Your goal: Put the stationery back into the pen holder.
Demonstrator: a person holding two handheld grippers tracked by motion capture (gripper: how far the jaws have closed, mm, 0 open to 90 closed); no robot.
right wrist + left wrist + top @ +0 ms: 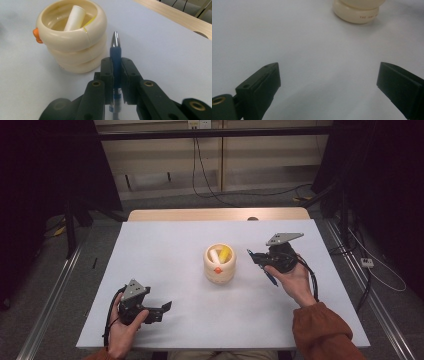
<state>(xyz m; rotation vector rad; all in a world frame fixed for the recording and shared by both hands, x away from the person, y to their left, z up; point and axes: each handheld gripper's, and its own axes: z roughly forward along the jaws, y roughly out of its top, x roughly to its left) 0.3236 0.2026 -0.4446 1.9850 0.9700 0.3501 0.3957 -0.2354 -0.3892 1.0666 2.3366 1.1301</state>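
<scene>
A cream ribbed pot (219, 264) with an orange beak stands mid-table, holding a white tube (73, 18) and a yellow item (225, 253). My right gripper (256, 257) hovers just right of the pot (72, 42), shut on a blue pen (115, 61) whose silver tip points toward the pot. The pen (266, 273) sticks out both sides of the jaws. My left gripper (165, 307) rests near the table's front left, open with nothing between its fingers (262, 85); the pot's base (355, 12) lies far ahead of it.
The white table (170, 250) has a wooden strip along its far edge (215, 214). Cables run over the floor behind and at the right. Dark stands flank both sides.
</scene>
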